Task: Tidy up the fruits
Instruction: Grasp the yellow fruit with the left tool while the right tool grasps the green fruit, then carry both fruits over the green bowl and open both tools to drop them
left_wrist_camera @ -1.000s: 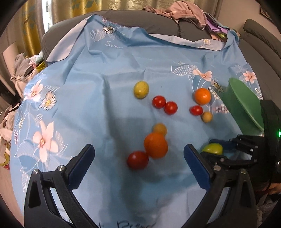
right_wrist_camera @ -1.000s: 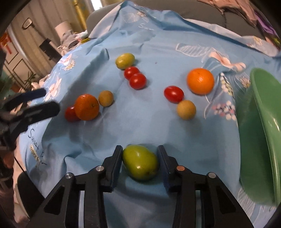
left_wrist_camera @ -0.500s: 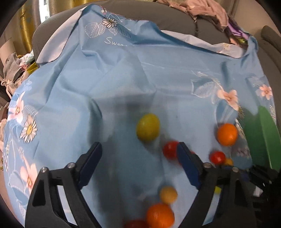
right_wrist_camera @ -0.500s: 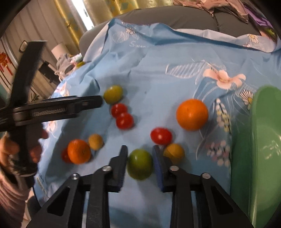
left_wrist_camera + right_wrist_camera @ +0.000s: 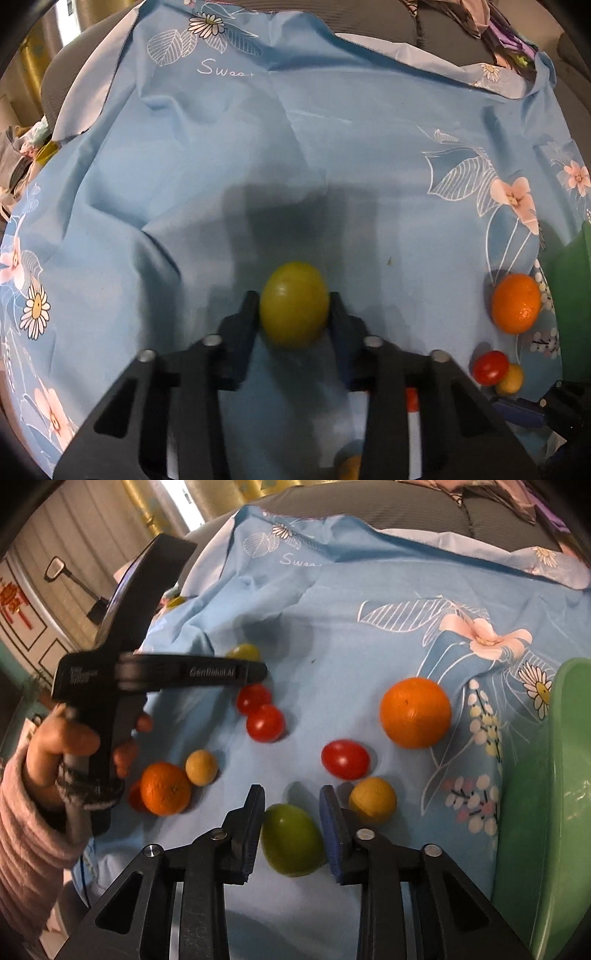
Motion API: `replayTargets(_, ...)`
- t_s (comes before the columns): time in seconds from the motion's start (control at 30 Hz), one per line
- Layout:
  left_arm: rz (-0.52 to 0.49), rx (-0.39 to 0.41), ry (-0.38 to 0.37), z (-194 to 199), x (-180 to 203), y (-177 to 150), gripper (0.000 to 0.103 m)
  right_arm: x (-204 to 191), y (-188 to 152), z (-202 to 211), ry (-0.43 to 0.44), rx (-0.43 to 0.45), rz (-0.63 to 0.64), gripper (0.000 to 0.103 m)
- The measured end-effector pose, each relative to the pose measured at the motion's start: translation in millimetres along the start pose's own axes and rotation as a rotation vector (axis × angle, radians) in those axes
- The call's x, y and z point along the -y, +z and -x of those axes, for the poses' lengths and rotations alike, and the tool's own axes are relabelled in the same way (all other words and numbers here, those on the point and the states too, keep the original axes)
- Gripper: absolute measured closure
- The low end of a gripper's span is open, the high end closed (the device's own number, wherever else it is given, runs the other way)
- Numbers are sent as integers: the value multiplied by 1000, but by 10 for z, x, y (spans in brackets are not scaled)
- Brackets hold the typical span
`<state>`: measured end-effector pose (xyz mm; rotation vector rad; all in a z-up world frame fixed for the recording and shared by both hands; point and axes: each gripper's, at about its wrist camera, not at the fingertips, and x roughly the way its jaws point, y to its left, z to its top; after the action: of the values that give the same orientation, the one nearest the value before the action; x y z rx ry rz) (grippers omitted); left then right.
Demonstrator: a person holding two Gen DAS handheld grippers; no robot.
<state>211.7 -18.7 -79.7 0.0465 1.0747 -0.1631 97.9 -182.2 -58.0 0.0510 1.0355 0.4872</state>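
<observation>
The left gripper has its fingers clamped on a yellow-green fruit resting on the blue floral cloth. The right gripper holds a green fruit between its fingers. Just beyond its right finger lie a small yellow fruit and a red tomato; a green bowl sits farther right.

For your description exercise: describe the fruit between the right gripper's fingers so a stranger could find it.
Start at the green bowl on the blue cloth. Beside it, nearest the camera, the green oval fruit sits between black fingers. Its neighbours are small, round, yellow or red.
</observation>
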Motion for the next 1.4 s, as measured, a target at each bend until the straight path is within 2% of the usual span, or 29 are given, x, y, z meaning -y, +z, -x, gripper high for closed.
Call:
replayTargets(0.13, -5, 15, -19, 63, -10, -34, 69, 12, -45, 17, 5, -6, 9, 64)
replayTargets(0.27, -18, 66, -46, 297, -17, -90, 69, -14, -58, 16, -6, -21, 37, 60)
replayTargets(0.37, -11, 83, -78, 423, -39, -133, 69, -46, -96, -6, -19, -47, 54, 60)
replayTargets(0.73, -19, 127, -151, 866, 75, -410, 69, -63, -154, 52, -34, -2, 59, 59)
replayTargets(0.9, -50, 160, -174, 1110, 248, -494, 69, -90, -130, 424, -12, 92, 34, 59)
replayTargets(1.03, -97, 188, -204, 1299, 502, -516, 69, -37, -131, 805, -27, 179, 17, 59)
replayTargets(1.27, -215, 204, -252, 1501, 1068, -520, 69, 242, -273, 1322, -99, 288, -53, 59)
replayTargets(1.4, -291, 205, -291, 1541, 1459, -499, 69, 460, -374, 1473, -143, 317, -110, 59)
